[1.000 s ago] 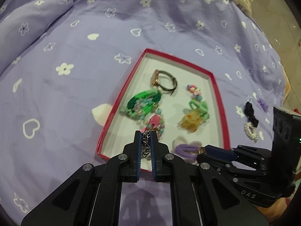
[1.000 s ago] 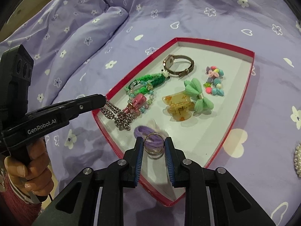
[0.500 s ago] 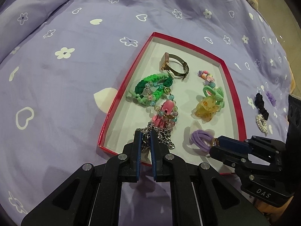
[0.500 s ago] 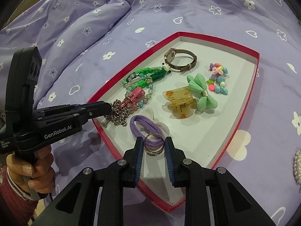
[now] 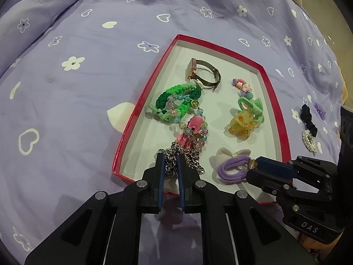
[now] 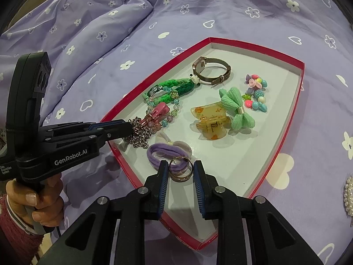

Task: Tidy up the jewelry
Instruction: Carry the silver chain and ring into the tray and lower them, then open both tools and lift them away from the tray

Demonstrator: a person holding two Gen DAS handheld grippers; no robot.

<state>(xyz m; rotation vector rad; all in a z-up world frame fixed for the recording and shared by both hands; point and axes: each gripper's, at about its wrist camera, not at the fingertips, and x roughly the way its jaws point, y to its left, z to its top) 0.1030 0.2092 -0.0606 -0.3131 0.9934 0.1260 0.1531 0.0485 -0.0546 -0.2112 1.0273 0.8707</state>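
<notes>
A red-rimmed tray [image 5: 274, 101] [image 6: 275, 172] lies on the purple bedspread. My left gripper [image 5: 169, 161] [image 6: 129, 128] is shut on a silver chain [image 5: 189, 161] [image 6: 139, 135] that rests on the tray's near left floor. My right gripper [image 6: 181, 170] [image 5: 253, 165] is shut on a gold ring [image 6: 181, 169], low over the purple hair tie [image 6: 164, 152] [image 5: 231, 170]. In the tray lie a green braided band [image 5: 176, 98], a beaded bracelet with a pink clip [image 6: 160, 111], a watch [image 6: 211, 70], an amber claw clip [image 6: 209, 122], a green bow [image 6: 237, 108] and a bead cluster [image 6: 257, 92].
On the bedspread right of the tray lie a black scrunchie [image 5: 308, 119], a pearl piece [image 5: 310, 140] [image 6: 348, 196] and a small purple item [image 5: 320, 108]. A fold of the quilt [image 6: 106, 17] rises at the far left. The person's hand [image 6: 37, 201] holds the left gripper.
My left gripper lowered the chain into the tray, where it now lies bunched beside the pink clip. My right gripper moved the ring slightly forward and down over the purple hair tie.
</notes>
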